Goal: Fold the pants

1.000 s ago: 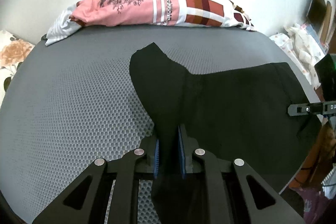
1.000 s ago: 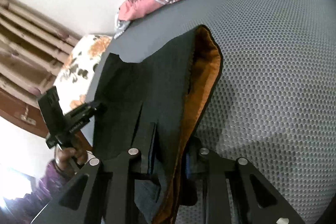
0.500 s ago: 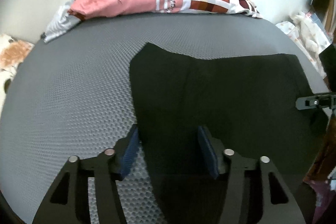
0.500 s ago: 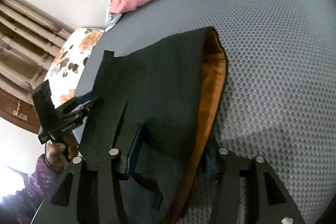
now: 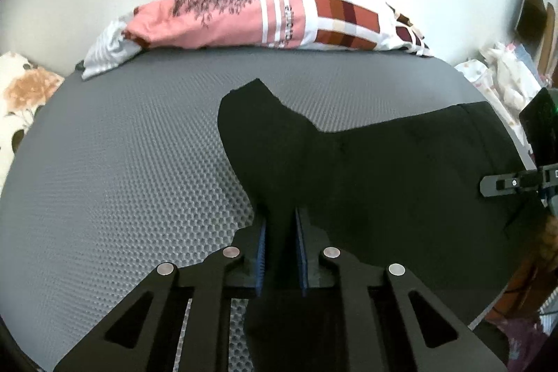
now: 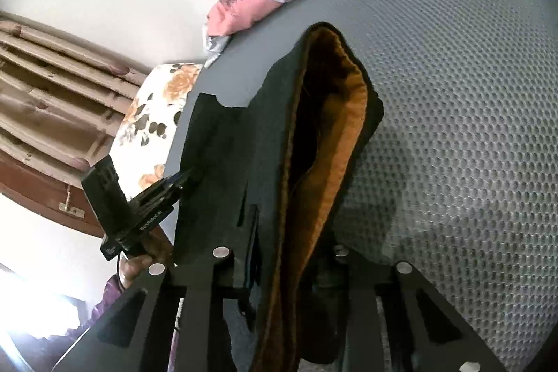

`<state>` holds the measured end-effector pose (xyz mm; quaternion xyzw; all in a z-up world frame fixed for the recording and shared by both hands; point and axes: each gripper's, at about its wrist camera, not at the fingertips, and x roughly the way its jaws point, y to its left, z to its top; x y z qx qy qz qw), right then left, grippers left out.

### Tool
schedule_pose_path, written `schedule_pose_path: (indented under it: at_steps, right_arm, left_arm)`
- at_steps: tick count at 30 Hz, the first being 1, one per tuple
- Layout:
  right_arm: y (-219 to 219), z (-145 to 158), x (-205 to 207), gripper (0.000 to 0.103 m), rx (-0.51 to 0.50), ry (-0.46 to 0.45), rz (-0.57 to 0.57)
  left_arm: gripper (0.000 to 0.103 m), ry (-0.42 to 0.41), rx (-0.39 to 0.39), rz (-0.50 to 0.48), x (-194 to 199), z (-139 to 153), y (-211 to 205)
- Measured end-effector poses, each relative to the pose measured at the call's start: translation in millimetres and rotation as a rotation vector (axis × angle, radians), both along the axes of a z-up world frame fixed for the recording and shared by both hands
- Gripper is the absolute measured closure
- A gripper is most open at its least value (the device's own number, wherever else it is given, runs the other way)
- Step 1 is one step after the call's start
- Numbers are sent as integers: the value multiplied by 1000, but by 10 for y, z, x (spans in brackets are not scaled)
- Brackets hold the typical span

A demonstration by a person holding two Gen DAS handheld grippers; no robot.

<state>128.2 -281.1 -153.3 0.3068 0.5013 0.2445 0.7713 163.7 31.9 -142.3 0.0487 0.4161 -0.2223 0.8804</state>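
Both grippers are clamped on the pants (image 5: 383, 169), which lie spread on the grey bed (image 5: 122, 162) just in front of the pillow (image 5: 279, 13). The left gripper (image 5: 280, 253) pinches the leg end, the right gripper (image 6: 289, 274) the waistband, probably so the two ends can be lifted together for a fold. Only the right view shows the orange lining (image 6: 345, 135); only the left shows the hem corner sticking up toward the pillow.

Both grippers' jaws reclosed on the pants (image 5: 383, 183).
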Motion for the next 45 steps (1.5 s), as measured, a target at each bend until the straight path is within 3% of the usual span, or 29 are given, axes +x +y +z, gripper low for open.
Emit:
schedule_pose_path:
  at_steps: [17,29,32,38,42,44,45]
  right_arm:
    - [543,218,427,82,45,-52,65]
    - [1107,286,1089,82,93,-82,106]
    - [1227,293,1212,83,56,-88,119]
    - [1167,272,1144,83,37,-83,137]
    - [1115,240,1089,83,50,-75,138]
    - [1075,211,1053,83,54,-73,135]
    - [1044,192,1032,83,61,-66,131]
  left_arm:
    - [90,-93,26,61,190,368,342]
    - [97,-188,19,140,715,714,751]
    - [97,-182,11,166,842,742,910]
    - [92,-8,-56,249,1046,516,1593]
    - [59,221,-158,212,1127,64,1751]
    - [44,275,-124,165,1102,-138,1625]
    - [43,281,-98,155,1083,-208,1560]
